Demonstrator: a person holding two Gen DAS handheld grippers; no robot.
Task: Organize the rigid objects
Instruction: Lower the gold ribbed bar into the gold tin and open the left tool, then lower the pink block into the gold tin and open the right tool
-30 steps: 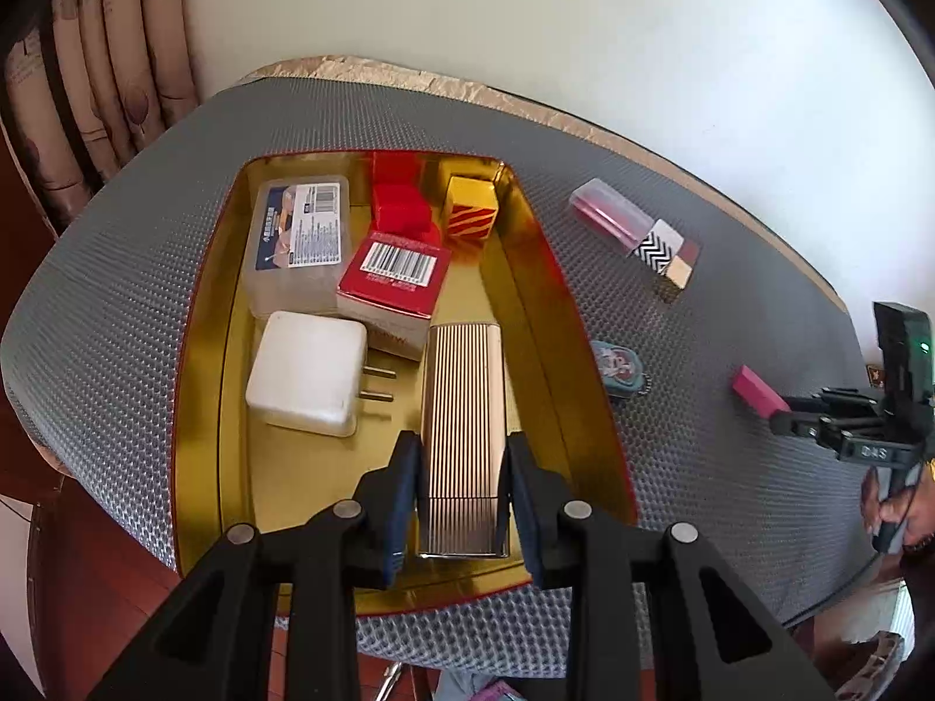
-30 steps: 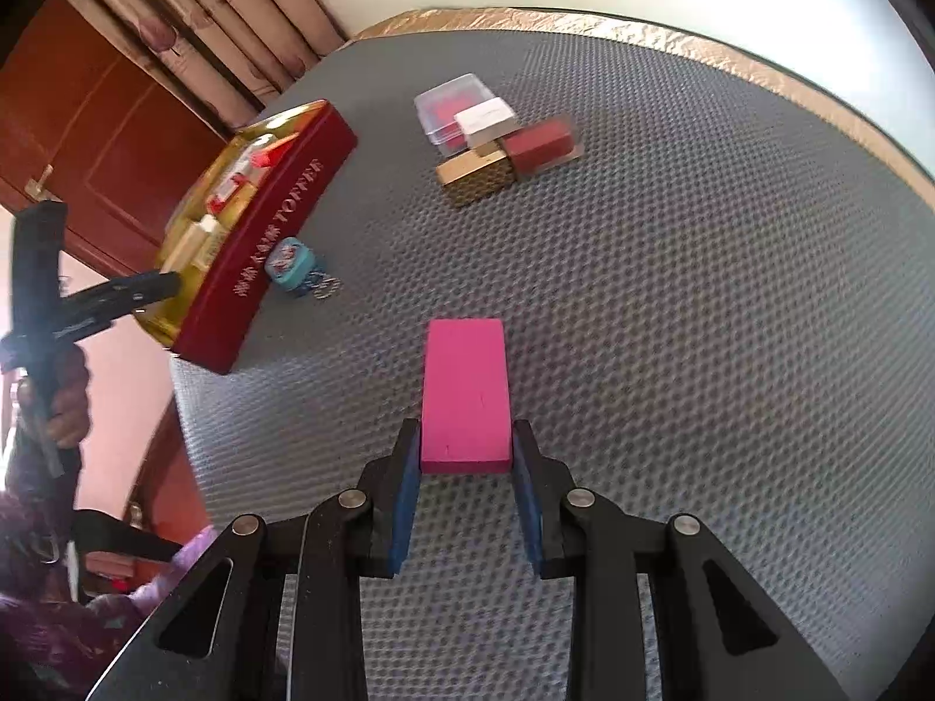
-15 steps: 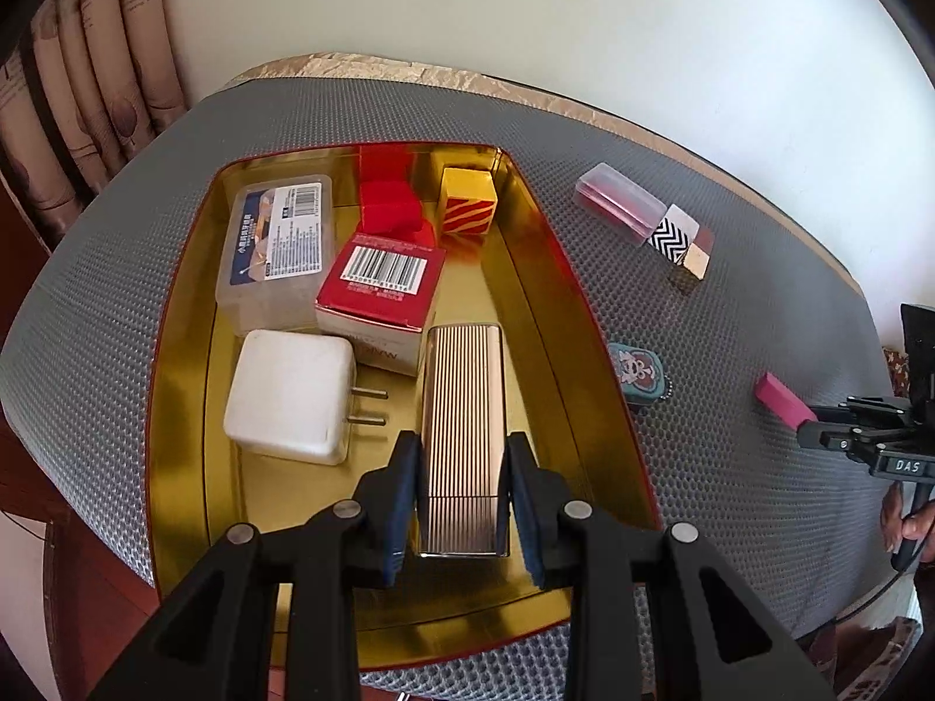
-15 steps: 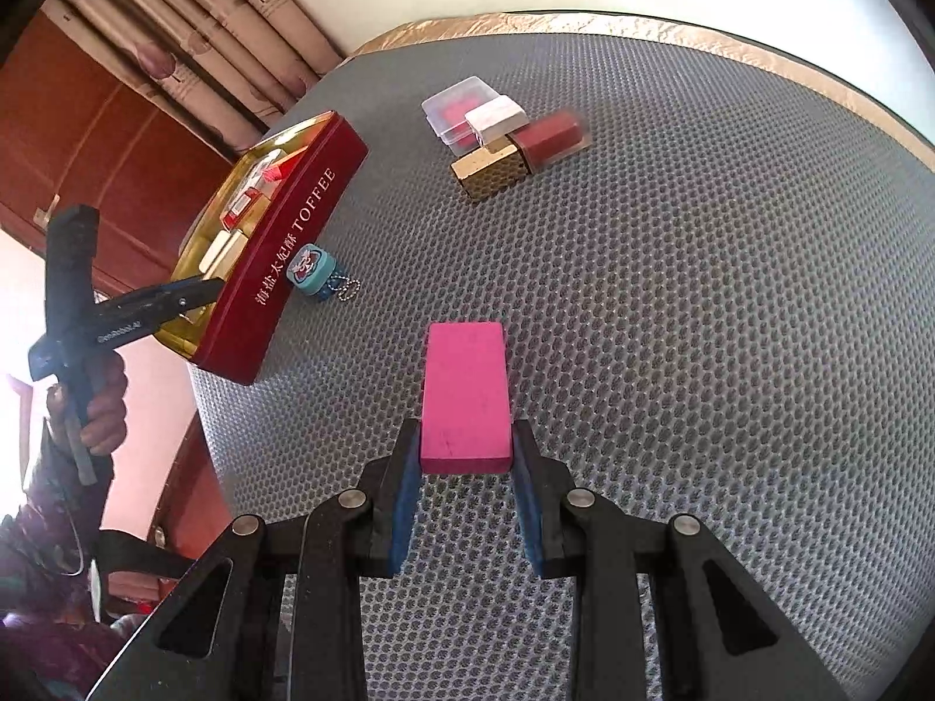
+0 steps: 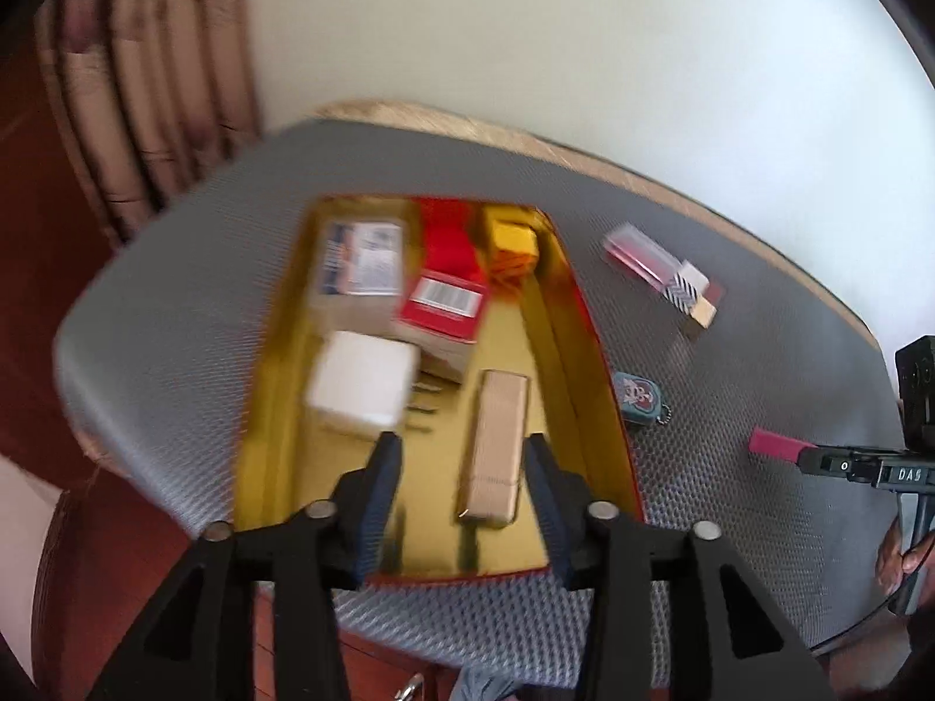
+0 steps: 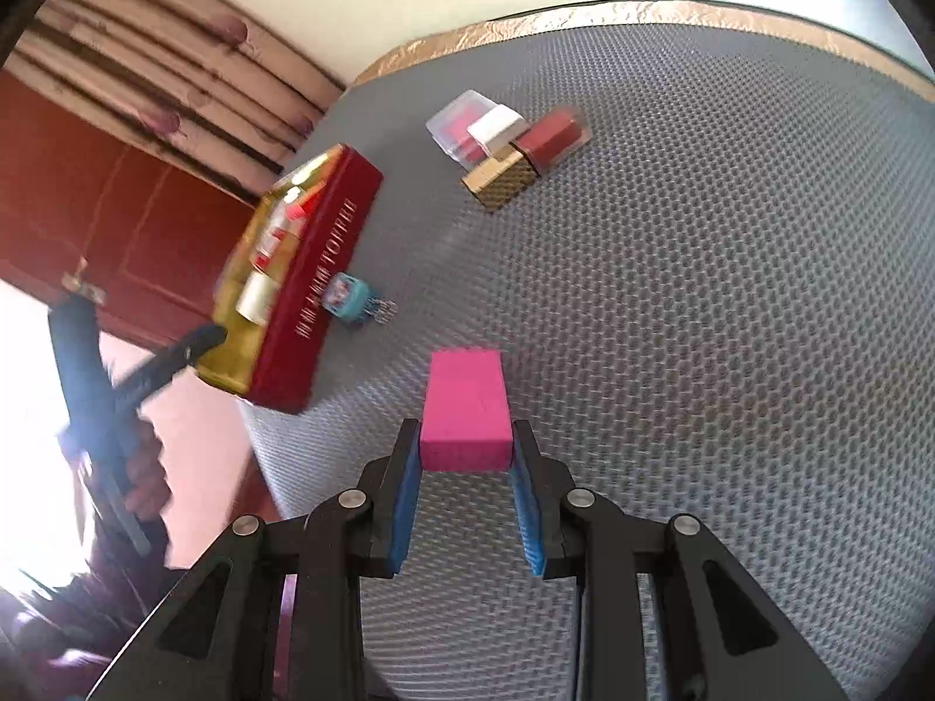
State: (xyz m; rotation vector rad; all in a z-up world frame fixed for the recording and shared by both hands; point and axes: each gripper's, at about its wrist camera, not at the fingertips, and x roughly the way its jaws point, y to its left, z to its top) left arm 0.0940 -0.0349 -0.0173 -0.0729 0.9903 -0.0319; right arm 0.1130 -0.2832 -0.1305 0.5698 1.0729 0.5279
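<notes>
Grey honeycomb-textured matting covers the counter (image 6: 730, 292), which stands against a pale wall with striped curtains at the upper left of both views

Nearest in the left wrist view, the left tongs (image 5: 461, 479) are opening, their blue pads standing clear on either side of the ribbed champagne-gold rectangular case (image 5: 494, 447). It lies flat on the floor of the gold-lined red toffee tin (image 5: 578, 315), lengthwise along the right wall, seemingly so that it fills the free strip beside the other items. Just beyond it at centre left sit the white plug-in charger cube (image 5: 359, 385), then the red carton with a barcode (image 5: 444, 304), the clear plastic box with a printed label (image 5: 362, 260) and, at the far end, the yellow and red striped cube (image 5: 514, 242): the tin is evidently the collecting place

Low in the right wrist view, the right tongs (image 6: 467, 455) pinch the near end of the pink rectangular block (image 6: 464, 403), probably next for the tin. Further off on the matting, just beside the tin, lies the small teal keyring tin (image 6: 347, 298). Towards the top centre is a cluster still to be gathered: the gold checkered box (image 6: 497, 181), white cap (image 6: 497, 125), dark red block (image 6: 552, 137) and clear case with red contents (image 6: 459, 122)
</notes>
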